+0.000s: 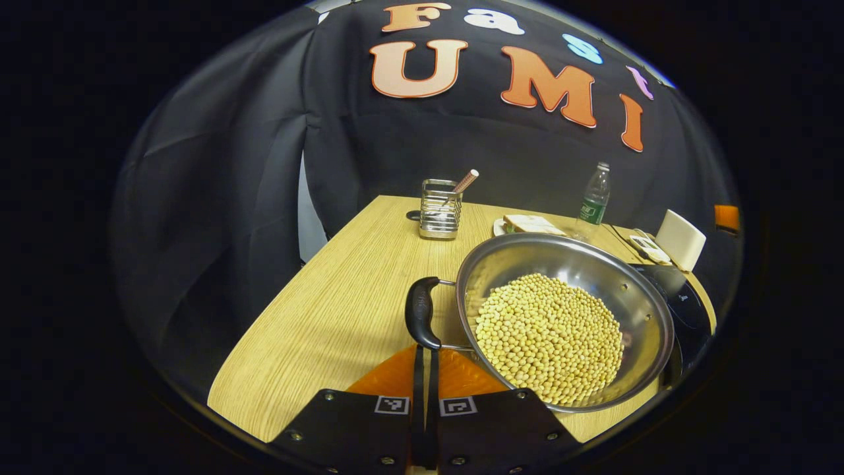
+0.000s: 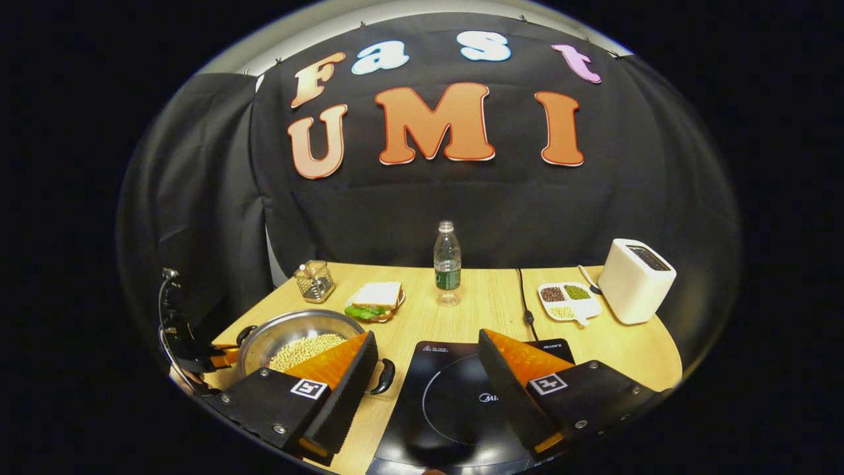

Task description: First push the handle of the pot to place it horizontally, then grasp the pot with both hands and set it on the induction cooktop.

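Observation:
A steel pot (image 1: 613, 290) full of yellow beans (image 1: 550, 336) sits on the wooden table. Its black side handle (image 1: 422, 313) stands just ahead of my left gripper (image 1: 425, 353), which is shut, fingertips touching the handle's near end. In the right gripper view the pot (image 2: 290, 330) is at the left, with its other black handle (image 2: 386, 376) beside one of my fingers. My right gripper (image 2: 427, 340) is open wide above the black induction cooktop (image 2: 455, 396). The left gripper (image 2: 198, 359) shows at the pot's far side.
A wire utensil holder (image 1: 440, 210), a sandwich plate (image 2: 374, 298) and a water bottle (image 2: 447, 262) stand at the back. A white toaster (image 2: 634, 280) and a divided dish of beans (image 2: 568, 300) are at the right. A power cord (image 2: 524, 297) runs to the cooktop.

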The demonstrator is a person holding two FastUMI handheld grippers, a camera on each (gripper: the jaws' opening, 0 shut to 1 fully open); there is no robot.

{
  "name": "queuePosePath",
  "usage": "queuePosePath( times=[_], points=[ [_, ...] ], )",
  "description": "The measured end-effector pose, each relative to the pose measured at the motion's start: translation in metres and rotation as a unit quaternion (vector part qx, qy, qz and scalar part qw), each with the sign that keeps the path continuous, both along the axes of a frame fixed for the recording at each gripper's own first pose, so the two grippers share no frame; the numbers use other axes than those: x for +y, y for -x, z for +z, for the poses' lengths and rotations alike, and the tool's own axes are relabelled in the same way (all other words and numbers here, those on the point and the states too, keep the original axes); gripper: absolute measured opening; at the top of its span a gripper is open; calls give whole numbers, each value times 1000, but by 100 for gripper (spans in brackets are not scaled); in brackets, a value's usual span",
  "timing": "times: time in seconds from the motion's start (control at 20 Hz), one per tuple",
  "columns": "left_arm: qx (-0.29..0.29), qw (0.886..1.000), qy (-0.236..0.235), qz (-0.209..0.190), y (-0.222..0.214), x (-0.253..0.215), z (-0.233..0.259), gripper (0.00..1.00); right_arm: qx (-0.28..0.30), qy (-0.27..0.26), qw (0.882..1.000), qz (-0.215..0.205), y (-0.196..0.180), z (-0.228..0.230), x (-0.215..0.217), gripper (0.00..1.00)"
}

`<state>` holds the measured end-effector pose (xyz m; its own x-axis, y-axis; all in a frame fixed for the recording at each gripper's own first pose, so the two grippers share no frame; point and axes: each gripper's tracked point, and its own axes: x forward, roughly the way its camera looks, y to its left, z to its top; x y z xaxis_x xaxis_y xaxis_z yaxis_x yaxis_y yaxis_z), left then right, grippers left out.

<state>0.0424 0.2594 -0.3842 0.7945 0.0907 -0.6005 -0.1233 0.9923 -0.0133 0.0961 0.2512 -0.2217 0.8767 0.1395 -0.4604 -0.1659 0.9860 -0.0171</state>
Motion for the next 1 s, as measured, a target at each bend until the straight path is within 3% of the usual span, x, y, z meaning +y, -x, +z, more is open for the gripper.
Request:
queuePosePath(
  times=[0.25, 0.45, 0.5, 0.65, 1.0],
  points=[
    [-10, 1000, -5, -8, 13, 3, 16, 2, 55, -10, 998, 16, -2, -37, 35, 96],
    [-70, 997, -32, 8, 11, 25, 59, 1, 75, 3, 997, 4, -6, -66, 51, 96],
    [-90, 995, -34, 1, 5, 22, 67, 14, 81, 6, 997, 2, -9, -73, 56, 96],
    [-108, 993, -31, -23, -6, 10, 71, 79, 95, 23, 995, -10, -12, -91, 62, 96],
    [-38, 998, 12, -48, -35, -8, 14, 81, 122, 39, 992, -19, -14, -118, 73, 96]
  ],
)
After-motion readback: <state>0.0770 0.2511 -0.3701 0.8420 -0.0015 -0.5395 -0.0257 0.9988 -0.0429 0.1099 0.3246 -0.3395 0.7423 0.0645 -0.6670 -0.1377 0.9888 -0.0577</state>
